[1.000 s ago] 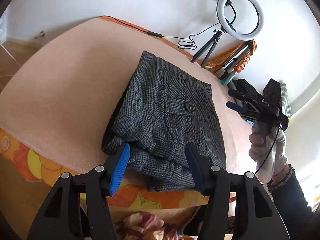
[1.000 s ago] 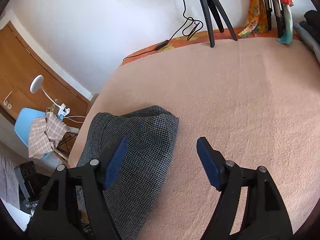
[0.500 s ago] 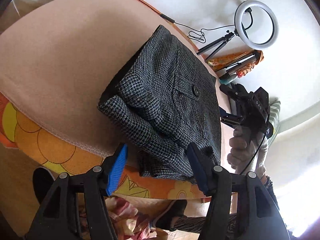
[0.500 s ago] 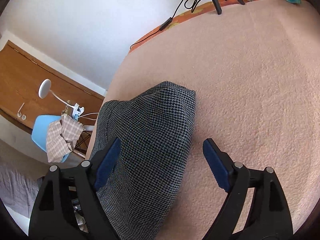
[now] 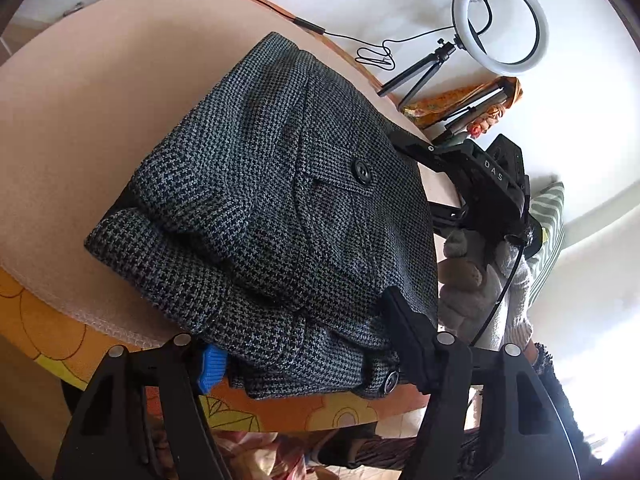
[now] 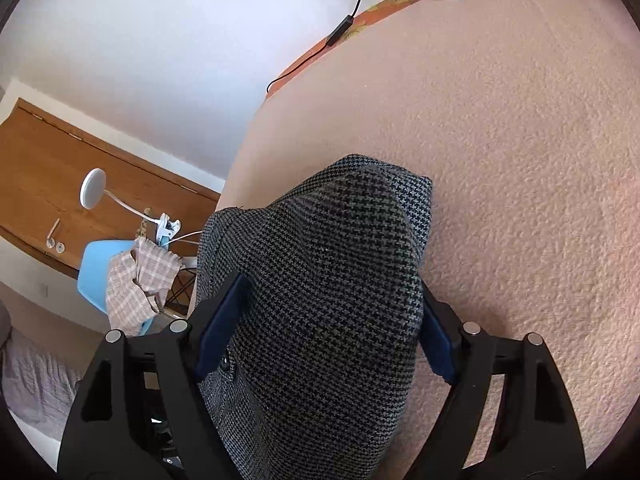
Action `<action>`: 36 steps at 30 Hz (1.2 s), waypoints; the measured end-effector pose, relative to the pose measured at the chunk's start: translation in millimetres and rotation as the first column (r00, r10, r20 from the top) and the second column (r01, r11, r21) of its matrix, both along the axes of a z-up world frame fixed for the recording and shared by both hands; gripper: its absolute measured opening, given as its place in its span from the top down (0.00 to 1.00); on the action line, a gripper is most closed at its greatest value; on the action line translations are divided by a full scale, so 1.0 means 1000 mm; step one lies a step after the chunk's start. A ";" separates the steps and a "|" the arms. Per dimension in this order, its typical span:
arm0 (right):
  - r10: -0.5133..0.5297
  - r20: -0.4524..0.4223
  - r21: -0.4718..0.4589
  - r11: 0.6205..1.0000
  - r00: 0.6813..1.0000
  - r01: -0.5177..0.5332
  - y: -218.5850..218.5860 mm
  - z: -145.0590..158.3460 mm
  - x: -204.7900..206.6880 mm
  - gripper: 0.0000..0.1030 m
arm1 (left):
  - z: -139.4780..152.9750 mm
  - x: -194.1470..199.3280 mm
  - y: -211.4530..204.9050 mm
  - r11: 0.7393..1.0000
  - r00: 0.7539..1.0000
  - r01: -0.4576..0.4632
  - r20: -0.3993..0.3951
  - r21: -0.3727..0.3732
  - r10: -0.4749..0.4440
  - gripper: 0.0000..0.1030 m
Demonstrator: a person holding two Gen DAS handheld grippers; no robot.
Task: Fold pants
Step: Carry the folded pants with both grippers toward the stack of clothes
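In the middle of the left wrist view, the folded houndstooth pants (image 5: 280, 208) are lying as a thick bundle on the peach blanket (image 5: 100, 100), their lower edge hanging over the blanket's near border above an orange flowered sheet (image 5: 48, 320). The left tongs (image 5: 304, 340) are straddling the bundle's near end, and their jaws have just been opening; the blue pad (image 5: 212, 364) is sitting just under the fabric and the other finger is lying along it, so they are bracketing the cloth, not clamping it. At the right of that frame, a gloved hand (image 5: 480, 280) is carrying the right tongs (image 6: 324, 336). In the right wrist view these are reaching over the bundle's opposite end, and their jaws have just been closing; the fabric is filling the gap, with the right pad against it and the left pad seemingly a little clear, so I cannot tell whether they are yet gripping.

Judging by the compact, layered shape, the folding is looking nearly finished, and this step seems to be taking hold of both ends together. The next move would call for both tongs to be clenching through all layers evenly, then lifting level so the stack is not sliding open or dropping off the edge.
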State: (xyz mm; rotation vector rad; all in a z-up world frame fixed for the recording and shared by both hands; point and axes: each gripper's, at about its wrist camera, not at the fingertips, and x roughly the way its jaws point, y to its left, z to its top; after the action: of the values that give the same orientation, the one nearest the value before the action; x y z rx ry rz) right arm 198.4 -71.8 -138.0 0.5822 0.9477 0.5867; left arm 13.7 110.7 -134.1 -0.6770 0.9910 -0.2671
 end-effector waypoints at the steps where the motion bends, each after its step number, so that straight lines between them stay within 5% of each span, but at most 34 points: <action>1: -0.004 0.002 -0.008 1.000 1.000 0.004 0.002 0.001 -0.001 0.36 | 0.000 -0.001 -0.001 1.000 1.000 0.002 0.008 0.010 -0.002 0.40; 6: -0.019 0.029 -0.051 0.998 0.999 0.020 0.008 0.012 -0.008 0.59 | -0.002 -0.004 0.007 1.000 0.999 -0.022 0.037 -0.004 0.022 0.67; 11: -0.015 0.096 -0.102 0.994 0.995 0.025 0.015 0.037 -0.021 0.71 | 0.010 -0.010 0.006 1.000 0.995 -0.002 0.098 0.024 -0.001 0.76; 22: 0.039 0.253 -0.217 0.976 0.967 0.017 0.020 0.102 -0.057 0.77 | 0.045 -0.011 -0.018 0.996 0.978 0.062 0.196 0.061 -0.073 0.79; 36: -0.088 0.369 -0.228 0.956 0.925 0.182 -0.091 0.176 -0.095 0.77 | 0.092 0.050 -0.126 0.973 0.927 0.214 0.296 0.090 -0.232 0.79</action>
State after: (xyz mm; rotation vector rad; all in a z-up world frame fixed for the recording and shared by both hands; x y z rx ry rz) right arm 103.7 -163.1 38.1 0.2892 0.6206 0.4149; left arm 63.6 -15.5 -42.6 -0.4532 0.7735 -0.5268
